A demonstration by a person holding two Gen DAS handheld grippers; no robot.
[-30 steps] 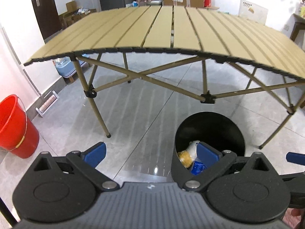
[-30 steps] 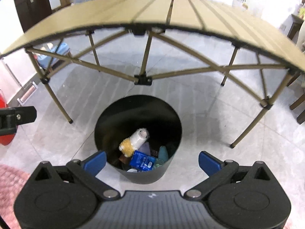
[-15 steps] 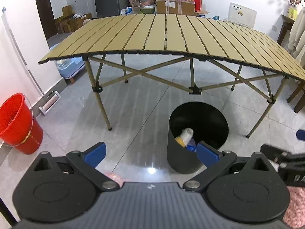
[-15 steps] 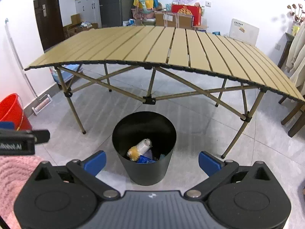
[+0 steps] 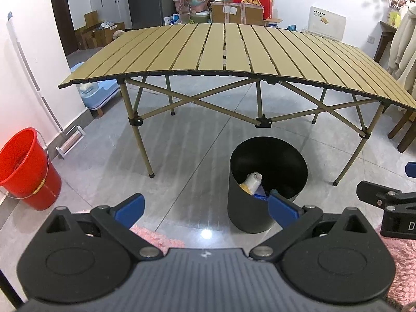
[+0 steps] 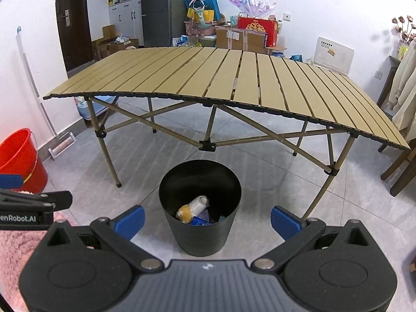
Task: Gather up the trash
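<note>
Right wrist view: bin (image 6: 200,208) stands on the floor before the counter (image 6: 234,88), trash (image 6: 193,209) inside. Right gripper (image 6: 206,221) and left gripper (image 5: 205,208) both released, empty. Risk: a low gripper could clip the rim and tip the bin.

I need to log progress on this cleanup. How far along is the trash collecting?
It looks close to finished. Done: the black bin on the floor already holds trash, and the slatted table shows nothing on top. In hand: nothing; the left gripper and right gripper are both open and empty. Left: no loose trash shows on the visible floor.
</note>
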